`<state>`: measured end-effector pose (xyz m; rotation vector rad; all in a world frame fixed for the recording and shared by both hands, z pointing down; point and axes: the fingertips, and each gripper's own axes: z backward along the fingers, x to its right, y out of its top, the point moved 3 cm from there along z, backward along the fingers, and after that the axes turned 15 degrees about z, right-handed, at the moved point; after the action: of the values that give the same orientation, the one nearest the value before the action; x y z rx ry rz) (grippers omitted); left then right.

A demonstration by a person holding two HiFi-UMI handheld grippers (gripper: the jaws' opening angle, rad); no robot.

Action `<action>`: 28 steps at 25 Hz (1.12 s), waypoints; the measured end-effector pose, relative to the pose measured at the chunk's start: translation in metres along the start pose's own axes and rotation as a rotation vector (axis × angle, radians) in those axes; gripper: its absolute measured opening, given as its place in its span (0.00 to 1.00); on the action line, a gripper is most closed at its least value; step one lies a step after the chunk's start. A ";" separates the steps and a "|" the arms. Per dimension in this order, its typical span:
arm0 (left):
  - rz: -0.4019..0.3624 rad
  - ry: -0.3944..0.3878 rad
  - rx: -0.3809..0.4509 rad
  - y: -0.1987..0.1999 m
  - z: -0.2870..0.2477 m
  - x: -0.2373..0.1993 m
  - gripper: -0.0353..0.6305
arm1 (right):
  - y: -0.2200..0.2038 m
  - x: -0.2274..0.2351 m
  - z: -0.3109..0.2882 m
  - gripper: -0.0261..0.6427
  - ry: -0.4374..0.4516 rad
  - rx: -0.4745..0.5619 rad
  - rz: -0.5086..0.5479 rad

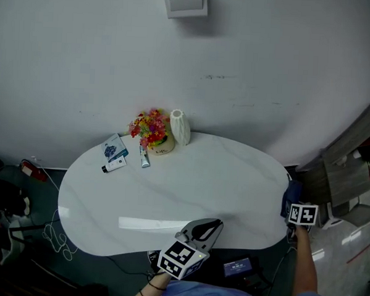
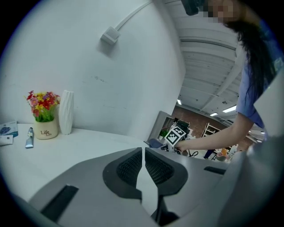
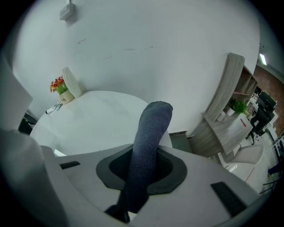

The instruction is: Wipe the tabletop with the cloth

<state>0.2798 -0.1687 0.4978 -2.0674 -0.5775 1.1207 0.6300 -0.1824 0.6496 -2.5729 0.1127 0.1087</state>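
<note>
Two tools show: the right tool (image 3: 143,165) is clamped on the dark blue cloth (image 3: 151,128) at the right-hand edge of the white oval desk (image 1: 189,188), while the left tool (image 2: 143,155) hovers over the near edge, its jaws almost together with nothing between them. At the far side stand a flower pot (image 1: 152,131) and a white vase (image 1: 180,127).
</note>
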 end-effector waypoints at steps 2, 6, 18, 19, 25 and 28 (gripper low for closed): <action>0.019 0.030 0.023 0.002 0.013 -0.008 0.09 | 0.007 -0.008 0.003 0.14 0.017 0.028 -0.019; 0.057 0.087 0.073 0.004 0.048 -0.025 0.09 | 0.026 -0.035 0.012 0.14 0.050 0.070 -0.014; 0.136 0.232 0.189 -0.029 0.207 -0.081 0.09 | 0.084 -0.241 0.043 0.14 0.238 0.177 0.102; 0.139 0.242 0.199 -0.033 0.223 -0.086 0.09 | 0.087 -0.267 0.045 0.14 0.259 0.181 0.119; 0.149 0.300 0.250 -0.060 0.326 -0.117 0.09 | 0.097 -0.427 0.065 0.14 0.396 0.204 0.233; 0.169 0.339 0.269 -0.079 0.376 -0.135 0.09 | 0.097 -0.509 0.074 0.14 0.462 0.211 0.307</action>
<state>-0.1146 -0.0678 0.4887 -2.0321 -0.0821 0.8571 0.1110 -0.1947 0.5872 -2.3077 0.6549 -0.3678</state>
